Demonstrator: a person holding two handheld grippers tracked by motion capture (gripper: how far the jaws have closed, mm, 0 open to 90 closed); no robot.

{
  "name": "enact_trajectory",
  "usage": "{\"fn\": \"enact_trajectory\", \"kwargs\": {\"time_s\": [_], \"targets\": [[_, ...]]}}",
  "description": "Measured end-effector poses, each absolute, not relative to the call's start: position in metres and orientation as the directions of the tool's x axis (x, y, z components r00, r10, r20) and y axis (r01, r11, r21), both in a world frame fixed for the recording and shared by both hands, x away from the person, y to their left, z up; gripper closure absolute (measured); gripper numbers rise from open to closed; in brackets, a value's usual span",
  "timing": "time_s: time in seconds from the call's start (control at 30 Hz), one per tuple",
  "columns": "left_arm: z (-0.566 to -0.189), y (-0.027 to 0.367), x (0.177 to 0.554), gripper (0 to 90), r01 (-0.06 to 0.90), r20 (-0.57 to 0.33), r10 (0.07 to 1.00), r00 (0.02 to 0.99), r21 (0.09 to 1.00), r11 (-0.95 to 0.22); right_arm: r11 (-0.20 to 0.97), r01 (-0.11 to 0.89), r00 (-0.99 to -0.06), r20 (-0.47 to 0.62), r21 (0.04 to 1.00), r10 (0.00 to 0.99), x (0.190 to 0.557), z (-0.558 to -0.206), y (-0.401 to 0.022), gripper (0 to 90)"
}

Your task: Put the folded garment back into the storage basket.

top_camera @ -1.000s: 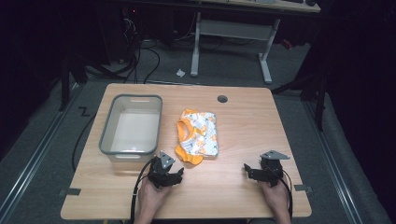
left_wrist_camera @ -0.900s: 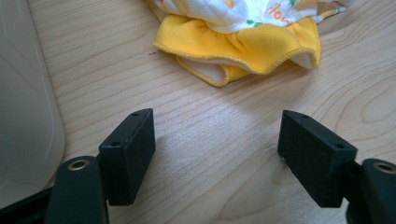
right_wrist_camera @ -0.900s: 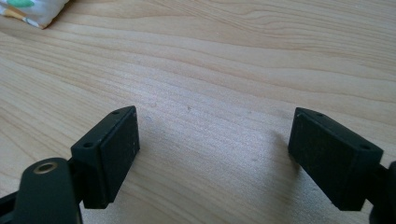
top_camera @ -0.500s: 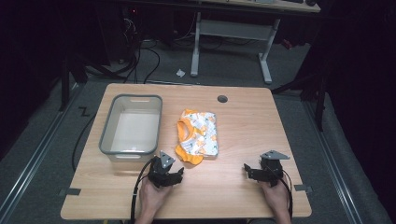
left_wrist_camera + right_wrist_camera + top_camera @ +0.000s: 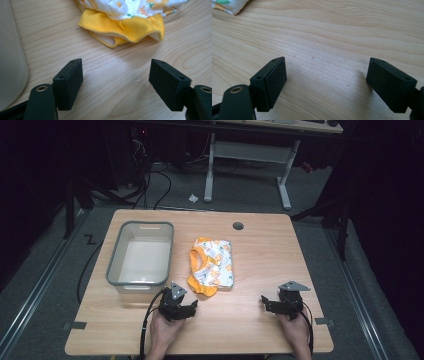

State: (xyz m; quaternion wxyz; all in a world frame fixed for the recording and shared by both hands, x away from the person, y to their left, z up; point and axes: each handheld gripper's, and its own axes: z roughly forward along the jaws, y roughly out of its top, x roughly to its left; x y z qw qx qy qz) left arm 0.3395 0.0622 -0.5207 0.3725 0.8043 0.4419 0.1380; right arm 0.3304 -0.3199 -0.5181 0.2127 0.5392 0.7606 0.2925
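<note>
A light wooden table (image 5: 260, 265) stands on grey floor. A grey tub (image 5: 140, 252) sits on its left half. Just right of the tub lies a folded garment (image 5: 212, 265), white with orange print and a yellow-orange edge; the two are near but apart. Beyond the garment, farther from the person than the tub's far rim, a small round hole (image 5: 238, 226) is set in the tabletop. Nearer the person than the tub, the left gripper (image 5: 186, 308) rests on the wood just short of the garment's yellow edge, jaws spread wide. Well to the right of the tub, past the garment, the right gripper (image 5: 266, 301) rests on bare wood, jaws also apart.
</note>
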Motion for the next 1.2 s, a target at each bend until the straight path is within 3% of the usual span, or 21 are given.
{"fn": "enact_trajectory", "kwargs": {"time_s": [0.6,1.2], "targets": [[-0.505,0.055,0.342,29.9,0.590,-0.123,0.794,0.595,0.738,-0.328,0.247,0.696,-0.328,-0.008,0.674,0.945,0.330,-0.518,-0.320,16.4],[-0.479,0.030,0.364,29.2,0.552,-0.051,0.788,0.613,0.742,-0.380,0.249,0.695,-0.330,-0.008,0.675,0.944,0.330,-0.518,-0.320,16.4]]}}
